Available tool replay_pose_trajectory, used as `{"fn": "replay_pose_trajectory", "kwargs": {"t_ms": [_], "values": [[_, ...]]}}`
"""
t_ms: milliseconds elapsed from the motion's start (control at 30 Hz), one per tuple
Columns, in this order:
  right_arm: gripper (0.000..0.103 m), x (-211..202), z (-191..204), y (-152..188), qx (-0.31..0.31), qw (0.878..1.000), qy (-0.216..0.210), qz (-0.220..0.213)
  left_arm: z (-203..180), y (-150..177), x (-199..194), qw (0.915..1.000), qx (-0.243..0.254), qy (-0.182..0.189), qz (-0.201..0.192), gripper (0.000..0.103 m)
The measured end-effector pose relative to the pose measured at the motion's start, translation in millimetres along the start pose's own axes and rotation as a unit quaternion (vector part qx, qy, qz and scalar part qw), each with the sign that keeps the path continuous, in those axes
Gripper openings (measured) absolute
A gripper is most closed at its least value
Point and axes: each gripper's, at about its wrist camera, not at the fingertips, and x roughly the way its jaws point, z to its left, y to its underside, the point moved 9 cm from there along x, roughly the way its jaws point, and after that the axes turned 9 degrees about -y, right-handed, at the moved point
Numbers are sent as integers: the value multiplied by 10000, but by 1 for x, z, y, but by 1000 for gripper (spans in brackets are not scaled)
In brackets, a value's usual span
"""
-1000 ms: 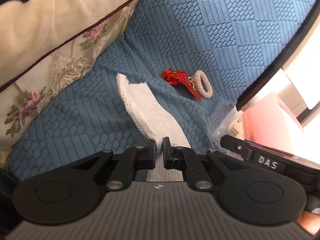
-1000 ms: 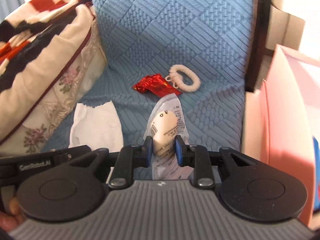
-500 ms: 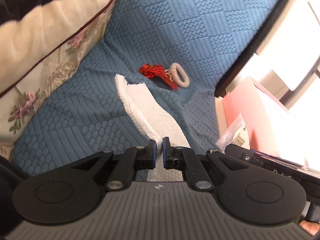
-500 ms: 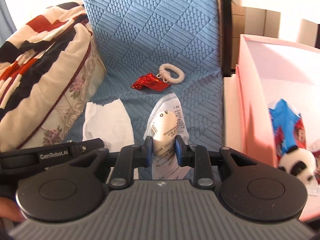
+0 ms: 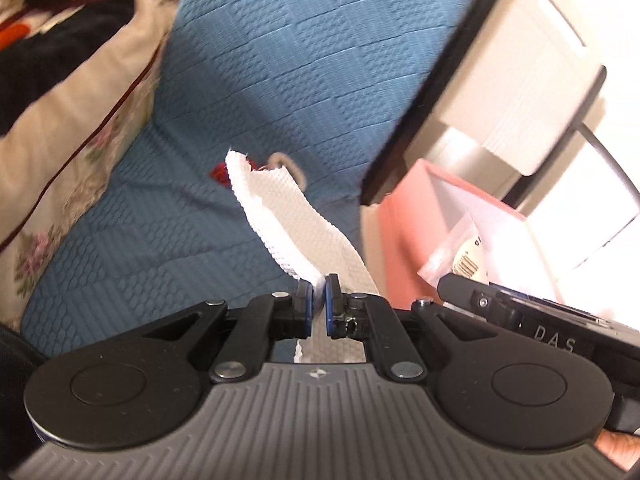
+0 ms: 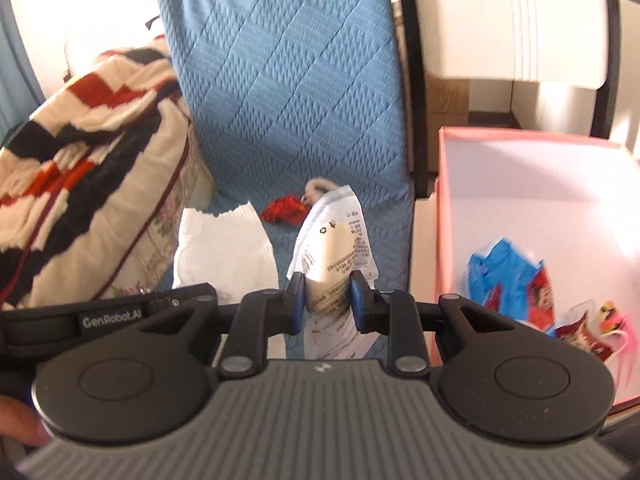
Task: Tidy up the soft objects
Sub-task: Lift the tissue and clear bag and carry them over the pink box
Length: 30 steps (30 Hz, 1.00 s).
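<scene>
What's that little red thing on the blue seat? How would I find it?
Start at the blue quilted seat beside the pink box. Near the back of the seat lies a crumpled red wrapper, with a fuzzy cream hair tie right beside it. It is the only shiny red thing there; its neighbours are pale.

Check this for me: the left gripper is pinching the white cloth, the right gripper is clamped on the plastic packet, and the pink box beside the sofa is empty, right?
Not quite. The pink box is not empty: the right wrist view shows blue and red packets already inside. The rest holds: the left gripper pinches the white cloth, and the right gripper is clamped on the plastic packet.
</scene>
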Motion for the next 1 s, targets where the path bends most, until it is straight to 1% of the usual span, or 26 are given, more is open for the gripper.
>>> {"fn": "replay_pose_trajectory", "kwargs": {"t_ms": [200,267,400,600,733,833,1000], "values": [[27,-34,-16,-27,83,9997,68,-228,-34,-22,-21,9997,142,120,-149,7],[27,-46,-22,-36,0,9995,138,-298,-46,-31,-28,9995,171,188,-208,7],[27,-67,-34,-53,26,9989,191,-429,-69,-49,-40,9988,209,259,-351,7],[27,-99,-51,-76,-34,9972,298,-689,-108,-67,-53,9974,350,438,-456,7],[27,-113,-65,-84,-41,9963,416,-754,-131,-72,-58,9964,427,525,-509,7],[27,-121,-75,-86,-85,9956,488,-796,-150,-69,-58,9954,528,618,-516,7],[27,-127,-101,-81,-27,9949,657,-760,-178,-63,-49,9948,545,734,-460,7]]}}
